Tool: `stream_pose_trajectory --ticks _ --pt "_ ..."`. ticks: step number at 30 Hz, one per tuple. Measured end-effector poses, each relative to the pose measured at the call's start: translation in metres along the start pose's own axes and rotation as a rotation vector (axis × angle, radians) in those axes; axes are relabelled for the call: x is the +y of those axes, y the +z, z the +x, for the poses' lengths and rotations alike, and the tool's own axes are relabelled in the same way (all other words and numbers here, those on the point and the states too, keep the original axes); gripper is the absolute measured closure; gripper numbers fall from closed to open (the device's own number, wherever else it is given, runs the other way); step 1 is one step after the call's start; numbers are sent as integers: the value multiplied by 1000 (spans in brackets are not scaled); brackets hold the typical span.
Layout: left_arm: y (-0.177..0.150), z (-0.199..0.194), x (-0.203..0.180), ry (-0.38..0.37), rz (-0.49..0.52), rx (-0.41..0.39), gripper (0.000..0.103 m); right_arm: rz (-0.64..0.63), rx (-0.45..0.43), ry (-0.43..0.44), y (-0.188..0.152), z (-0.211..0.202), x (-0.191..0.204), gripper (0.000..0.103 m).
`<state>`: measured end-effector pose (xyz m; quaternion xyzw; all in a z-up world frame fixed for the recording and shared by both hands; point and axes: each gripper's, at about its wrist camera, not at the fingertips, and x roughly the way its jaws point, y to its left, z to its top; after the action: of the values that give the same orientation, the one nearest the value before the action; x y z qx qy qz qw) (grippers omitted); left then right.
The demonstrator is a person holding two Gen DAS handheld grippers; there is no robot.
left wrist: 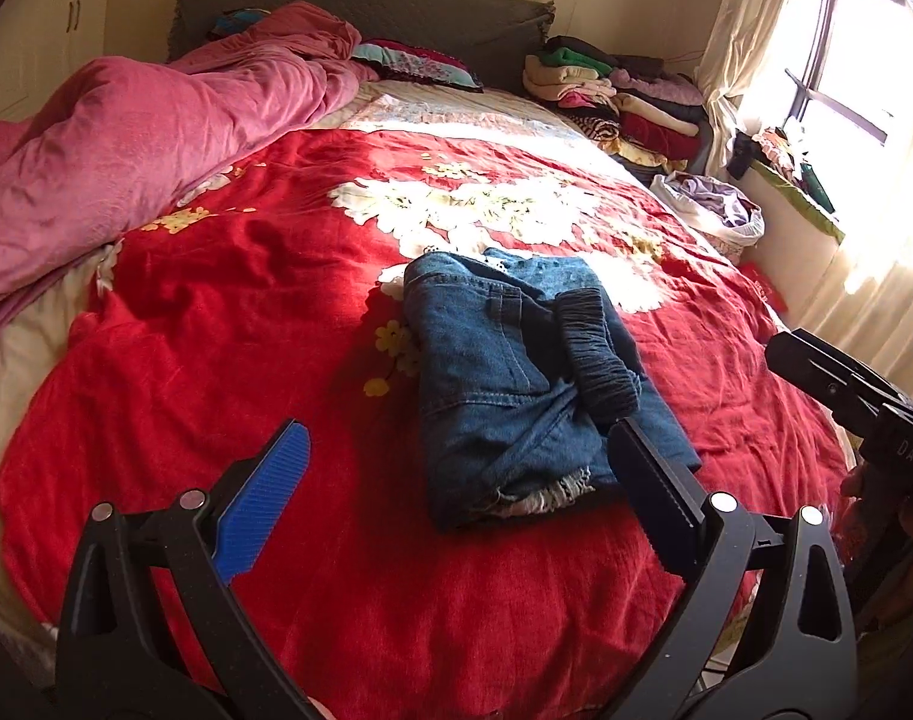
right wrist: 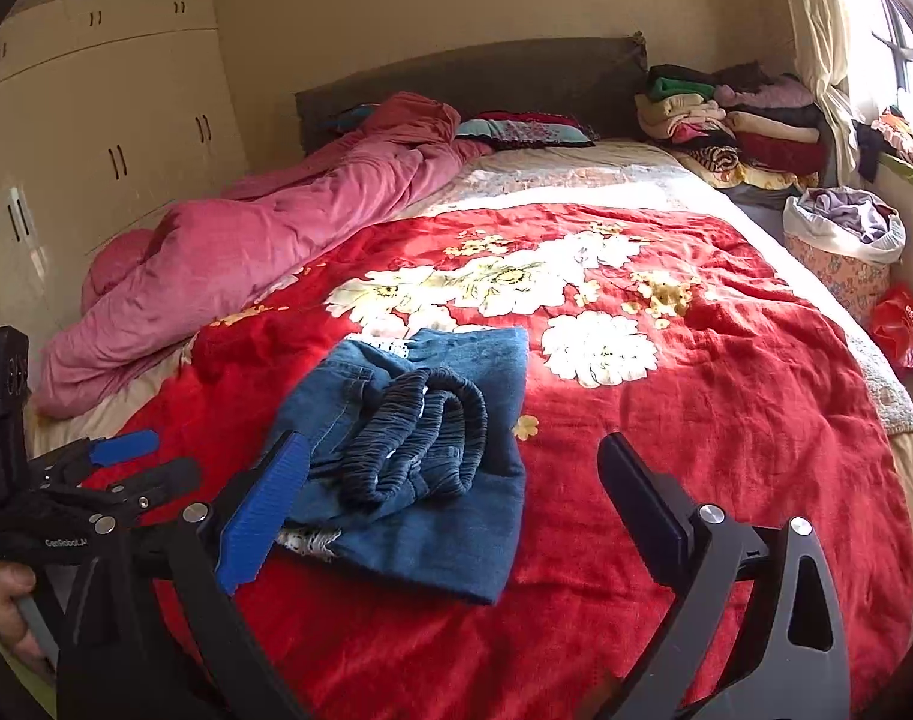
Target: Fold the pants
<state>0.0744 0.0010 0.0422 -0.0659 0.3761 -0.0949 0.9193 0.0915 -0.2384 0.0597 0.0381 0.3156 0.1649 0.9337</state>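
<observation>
1. Folded into a compact bundle: denim pants, lying on the red floral bedspread near the bed's near edge, dark elastic waistband bunched on top, frayed hem facing the left wrist camera.
2. Left tool released, jaws spread wide, raised clear of the pants; nothing between the fingers.
3. Right tool likewise released, jaws wide, empty, raised over the pants without touching.
4. Gripping the left tool's handle: a hand at the picture's lower left.
5. Heaped along the bed's left side: pink quilt.
6. Stacked by the headboard, near the window: folded clothes.
7. Beside the bed: filled laundry basket.
</observation>
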Motion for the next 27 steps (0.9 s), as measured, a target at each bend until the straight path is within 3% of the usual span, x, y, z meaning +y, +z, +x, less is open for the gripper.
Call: stream_pose_trajectory --ticks 14,27 --pt "-41 -38 -4 23 29 10 10 -25 23 -44 -33 -41 8 7" --pt "-82 -25 -8 16 -4 101 10 14 142 -51 -83 -39 11 7"
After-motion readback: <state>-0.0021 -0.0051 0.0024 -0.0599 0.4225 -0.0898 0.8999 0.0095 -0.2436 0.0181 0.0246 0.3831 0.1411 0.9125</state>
